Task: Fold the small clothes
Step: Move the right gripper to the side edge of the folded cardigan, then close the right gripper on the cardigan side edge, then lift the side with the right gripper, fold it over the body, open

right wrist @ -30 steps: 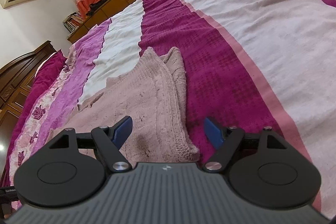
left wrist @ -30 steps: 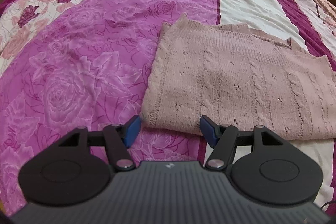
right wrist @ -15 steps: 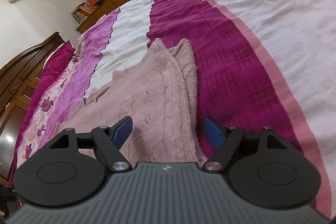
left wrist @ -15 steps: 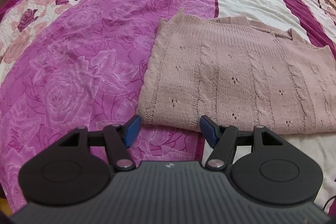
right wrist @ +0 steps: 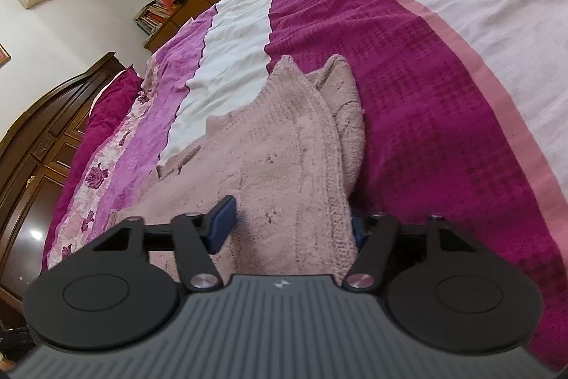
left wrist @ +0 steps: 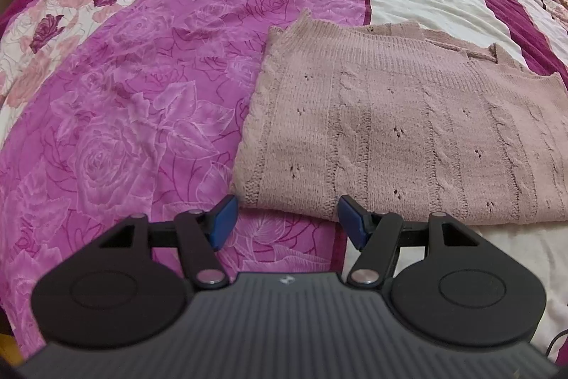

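No legible txt or labels

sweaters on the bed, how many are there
1: a pink knit sweater, part-folded on the bedspread, its near edge just ahead of the left gripper and between the right gripper's fingers. Nothing else visible.

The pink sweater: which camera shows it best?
The left wrist view: the sweater lies nearly whole and flat on the bed, knit pattern clear. The right wrist view sees only one end of it, low, close and foreshortened.
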{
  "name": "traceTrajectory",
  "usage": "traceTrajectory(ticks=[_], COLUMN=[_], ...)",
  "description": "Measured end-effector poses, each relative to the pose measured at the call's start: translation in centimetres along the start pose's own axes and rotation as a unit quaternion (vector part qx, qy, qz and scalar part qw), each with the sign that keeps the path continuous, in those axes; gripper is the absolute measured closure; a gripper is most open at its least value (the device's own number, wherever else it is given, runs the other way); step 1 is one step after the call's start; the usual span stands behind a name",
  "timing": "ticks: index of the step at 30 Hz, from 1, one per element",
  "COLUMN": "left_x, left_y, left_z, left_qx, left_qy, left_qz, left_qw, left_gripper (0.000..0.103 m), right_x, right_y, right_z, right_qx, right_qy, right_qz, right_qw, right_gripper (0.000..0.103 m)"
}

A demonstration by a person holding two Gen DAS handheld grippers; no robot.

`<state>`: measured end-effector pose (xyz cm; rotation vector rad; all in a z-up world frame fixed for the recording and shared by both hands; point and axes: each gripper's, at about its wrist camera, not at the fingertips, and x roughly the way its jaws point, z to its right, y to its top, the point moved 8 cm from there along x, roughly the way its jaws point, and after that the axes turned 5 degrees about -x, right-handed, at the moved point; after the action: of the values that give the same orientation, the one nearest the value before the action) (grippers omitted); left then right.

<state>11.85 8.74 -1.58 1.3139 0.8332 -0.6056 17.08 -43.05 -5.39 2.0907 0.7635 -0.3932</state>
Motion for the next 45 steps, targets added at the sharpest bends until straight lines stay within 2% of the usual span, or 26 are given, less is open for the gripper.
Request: traceTrajectory(ticks=[1, 3, 5, 8, 16, 22, 23, 27, 30, 37, 45], left_x=[0.1, 0.1, 0.2, 0.3, 0.4, 0.5, 0.5, 0.1, -0.3, -0.5, -1.3], left_y=[0.0, -0.1, -0.1, -0.1, -0.2, -0.4, -0.4, -0.1, -0.1, -0.1, 0.4], left_z=[0.0, 0.0, 0.0, 0.0, 0.1, 0.2, 0.2, 0.1, 0.0, -0.8, -1.5], left_qx=[0.000, 0.001, 0.003, 0.004, 0.008, 0.017, 0.018, 0.015, 0.018, 0.007, -0.002], left_qy=[0.000, 0.001, 0.002, 0.003, 0.006, 0.009, 0.009, 0.009, 0.010, 0.011, 0.005], left_qz=[0.000, 0.000, -0.001, -0.003, -0.002, 0.004, 0.003, 0.003, 0.006, 0.005, 0.016], left_qw=[1.0000, 1.0000, 1.0000, 1.0000, 0.9999, 0.9998, 0.9998, 0.9998, 0.9998, 0.9999, 0.9999], left_gripper=[0.039, 0.039, 0.039, 0.039, 0.039, 0.039, 0.039, 0.039, 0.039, 0.039, 0.039], right_x=[0.0, -0.1, -0.3, -0.5, 0.6, 0.9, 0.8, 0.2, -0.3, -1.3, -2.2], right_y=[0.0, 0.0, 0.0, -0.1, -0.3, -0.4, -0.4, -0.7, -0.3, 1.1, 2.5], right_z=[0.1, 0.6, 0.9, 1.3, 1.5, 1.7, 1.6, 1.8, 2.0, -0.7, -4.9], right_qx=[0.003, 0.017, 0.037, 0.051, 0.051, 0.051, 0.050, 0.062, 0.090, 0.086, 0.063], right_qy=[0.001, 0.009, 0.027, 0.044, 0.035, 0.043, 0.041, 0.045, 0.068, 0.105, 0.127], right_qz=[0.000, -0.001, 0.001, 0.005, -0.007, -0.003, 0.001, 0.022, 0.033, 0.052, 0.065], right_qw=[1.000, 1.000, 0.999, 0.998, 0.998, 0.998, 0.998, 0.997, 0.993, 0.989, 0.988], right_gripper=[0.044, 0.056, 0.063, 0.063, 0.062, 0.063, 0.064, 0.081, 0.083, 0.084, 0.084])
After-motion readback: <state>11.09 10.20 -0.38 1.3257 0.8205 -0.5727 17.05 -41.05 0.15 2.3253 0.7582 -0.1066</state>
